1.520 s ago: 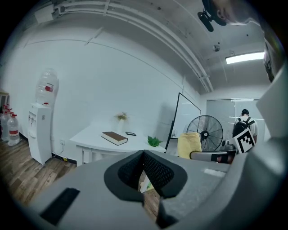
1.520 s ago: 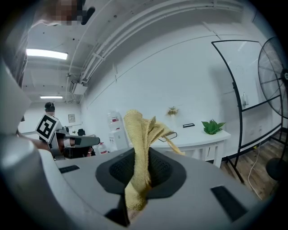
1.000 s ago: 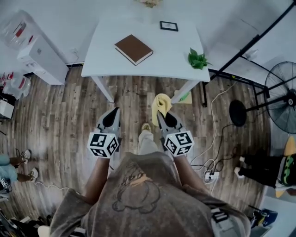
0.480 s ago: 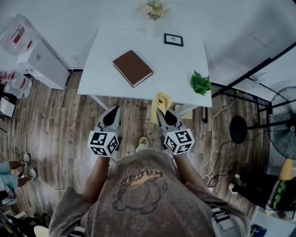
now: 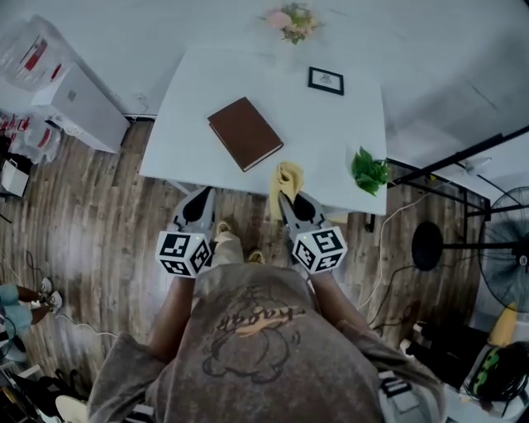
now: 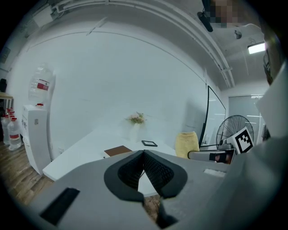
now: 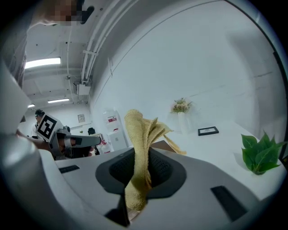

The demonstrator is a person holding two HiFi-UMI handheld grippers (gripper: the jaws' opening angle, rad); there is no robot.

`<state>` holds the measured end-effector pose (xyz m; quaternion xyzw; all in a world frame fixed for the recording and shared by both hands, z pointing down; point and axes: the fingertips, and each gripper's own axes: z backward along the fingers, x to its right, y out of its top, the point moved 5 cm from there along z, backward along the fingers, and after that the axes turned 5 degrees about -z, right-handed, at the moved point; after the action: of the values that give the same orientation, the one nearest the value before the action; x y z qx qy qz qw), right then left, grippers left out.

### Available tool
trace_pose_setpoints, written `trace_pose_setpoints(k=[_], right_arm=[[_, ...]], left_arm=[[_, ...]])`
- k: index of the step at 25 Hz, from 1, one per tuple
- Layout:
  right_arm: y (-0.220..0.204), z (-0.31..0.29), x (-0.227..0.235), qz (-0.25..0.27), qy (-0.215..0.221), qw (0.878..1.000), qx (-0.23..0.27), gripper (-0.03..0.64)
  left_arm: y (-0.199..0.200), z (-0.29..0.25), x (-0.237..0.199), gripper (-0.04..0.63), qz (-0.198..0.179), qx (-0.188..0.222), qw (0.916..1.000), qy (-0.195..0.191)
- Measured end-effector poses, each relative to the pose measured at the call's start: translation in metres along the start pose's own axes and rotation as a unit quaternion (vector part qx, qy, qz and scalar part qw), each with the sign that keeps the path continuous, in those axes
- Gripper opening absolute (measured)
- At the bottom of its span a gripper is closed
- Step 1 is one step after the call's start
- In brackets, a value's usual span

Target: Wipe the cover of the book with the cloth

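A brown book [image 5: 245,133] lies closed on the white table [image 5: 331,132], left of its middle, and shows small in the left gripper view [image 6: 118,150]. My right gripper [image 5: 287,197] hovers at the table's near edge, shut on a yellow cloth [image 5: 285,183] that sticks up from its jaws [image 7: 140,148]. My left gripper [image 5: 199,198] hangs just short of the table's front edge, below the book, shut with nothing in it [image 6: 144,155].
On the table stand a small framed picture [image 5: 326,80], a vase of flowers [image 5: 291,23] at the far edge and a green plant [image 5: 369,171] at the right. A white cabinet [image 5: 70,103] stands left of the table. A floor fan [image 5: 506,248] and cables lie at the right.
The person has stepped toward the table. Both grippers, the right one still holding the cloth, are now at its front edge, and the book lies closer ahead.
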<state>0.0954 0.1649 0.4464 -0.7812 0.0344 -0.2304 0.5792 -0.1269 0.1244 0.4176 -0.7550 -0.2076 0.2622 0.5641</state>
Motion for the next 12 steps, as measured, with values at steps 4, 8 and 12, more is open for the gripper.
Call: trace_pose_setpoints(k=[4, 8, 12], right_arm=[[0.008, -0.024, 0.016, -0.002, -0.011, 1.000, -0.001, 0.063], [0.024, -0.058, 0.027, -0.003, -0.027, 1.000, 0.001, 0.063], [0.039, -0.096, 0.038, -0.007, -0.037, 0.999, 0.002, 0.063]], left_arm=[[0.008, -0.030, -0.018, 0.003, -0.003, 0.001, 0.9999, -0.012], [0.019, -0.064, -0.044, 0.003, -0.003, 0.002, 0.9996, -0.028], [0.033, -0.103, -0.072, 0.003, -0.005, -0.003, 0.9990, -0.044]])
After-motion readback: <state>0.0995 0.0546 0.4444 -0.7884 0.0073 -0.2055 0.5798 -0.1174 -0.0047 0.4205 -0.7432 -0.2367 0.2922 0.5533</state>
